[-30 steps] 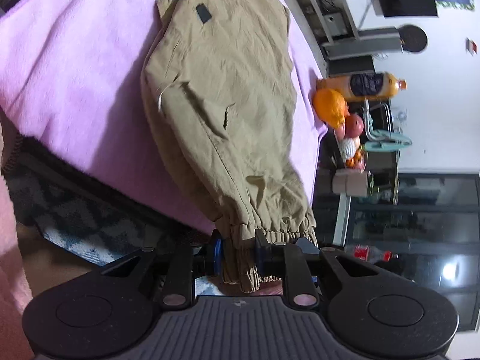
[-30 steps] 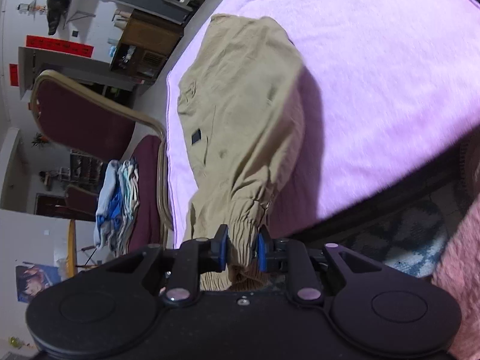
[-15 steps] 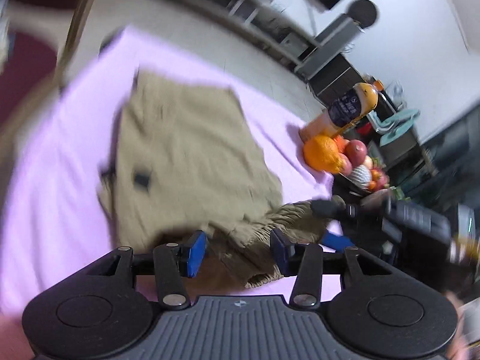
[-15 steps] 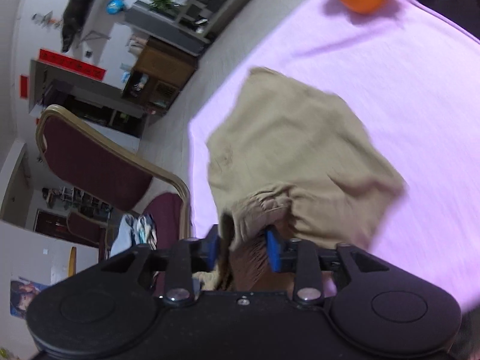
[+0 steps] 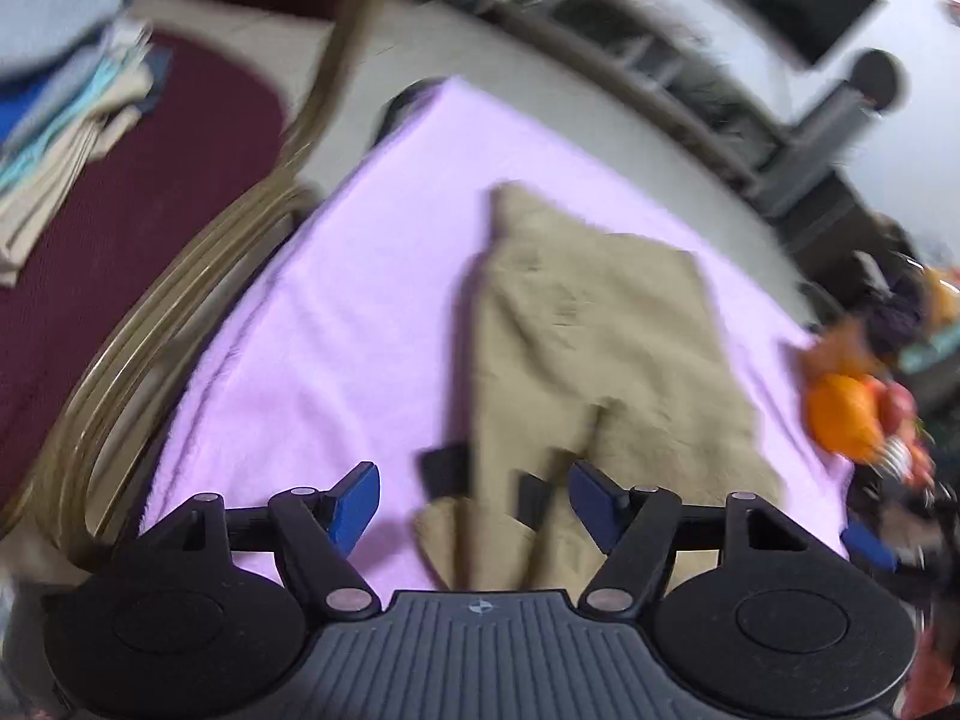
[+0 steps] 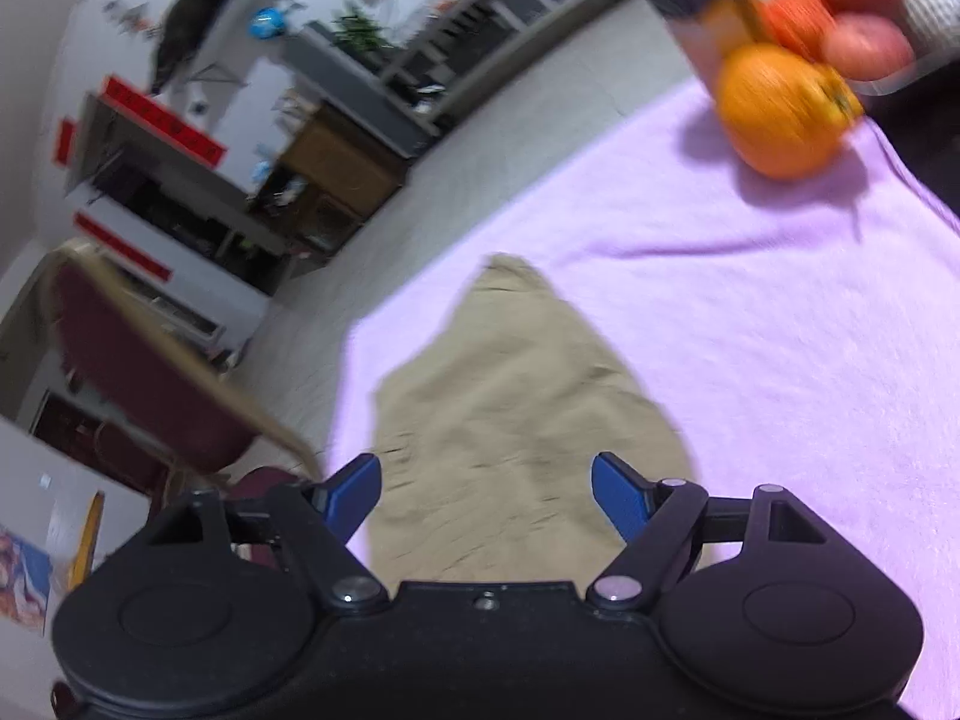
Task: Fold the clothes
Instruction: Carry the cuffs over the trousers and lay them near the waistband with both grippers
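While both views are blurred, the khaki trousers [image 5: 594,354] are seen lying folded on the pink blanket [image 5: 336,324]. The left gripper [image 5: 474,495] is held above their near edge with its blue pads [image 5: 354,495] spread wide, and nothing is pinched. The right gripper [image 6: 486,489] is likewise spread over the cloth. An orange [image 6: 774,111] is placed at the blanket's far corner, and folded clothes [image 5: 66,102] are stacked on a chair [image 5: 150,222].

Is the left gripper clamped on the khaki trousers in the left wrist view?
No: the left gripper has its blue fingers spread wide with nothing pinched, and the khaki trousers lie loose on the purple blanket.
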`<control>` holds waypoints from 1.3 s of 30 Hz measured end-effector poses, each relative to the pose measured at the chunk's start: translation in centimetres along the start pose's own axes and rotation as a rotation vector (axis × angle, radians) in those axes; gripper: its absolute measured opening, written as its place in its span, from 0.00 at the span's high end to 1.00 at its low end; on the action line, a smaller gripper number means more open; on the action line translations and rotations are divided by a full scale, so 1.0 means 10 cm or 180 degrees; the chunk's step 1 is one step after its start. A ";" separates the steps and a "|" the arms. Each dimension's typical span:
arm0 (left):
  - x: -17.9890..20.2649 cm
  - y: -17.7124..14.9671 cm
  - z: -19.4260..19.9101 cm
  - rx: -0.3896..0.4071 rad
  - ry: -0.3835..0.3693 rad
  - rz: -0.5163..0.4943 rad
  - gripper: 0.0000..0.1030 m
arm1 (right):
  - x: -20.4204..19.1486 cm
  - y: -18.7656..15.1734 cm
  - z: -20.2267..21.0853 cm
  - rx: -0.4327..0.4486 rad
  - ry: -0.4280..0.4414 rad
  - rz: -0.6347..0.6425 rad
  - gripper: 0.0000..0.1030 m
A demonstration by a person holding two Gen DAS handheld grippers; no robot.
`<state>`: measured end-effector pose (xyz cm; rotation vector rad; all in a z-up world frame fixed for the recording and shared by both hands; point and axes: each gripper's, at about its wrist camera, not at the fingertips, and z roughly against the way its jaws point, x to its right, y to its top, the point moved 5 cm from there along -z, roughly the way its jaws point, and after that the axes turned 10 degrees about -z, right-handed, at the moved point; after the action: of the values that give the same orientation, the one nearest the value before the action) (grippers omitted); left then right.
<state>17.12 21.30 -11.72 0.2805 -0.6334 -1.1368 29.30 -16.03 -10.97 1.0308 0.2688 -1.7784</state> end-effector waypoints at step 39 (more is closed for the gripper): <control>0.95 1.12 -1.21 0.0861 0.0066 -0.1747 0.71 | -0.25 1.00 -0.91 0.0959 0.0148 0.1043 0.96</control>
<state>35.40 16.01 -12.51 0.7288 -0.7143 -1.5688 42.76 -13.42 -11.93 1.2512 -0.1403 -1.5242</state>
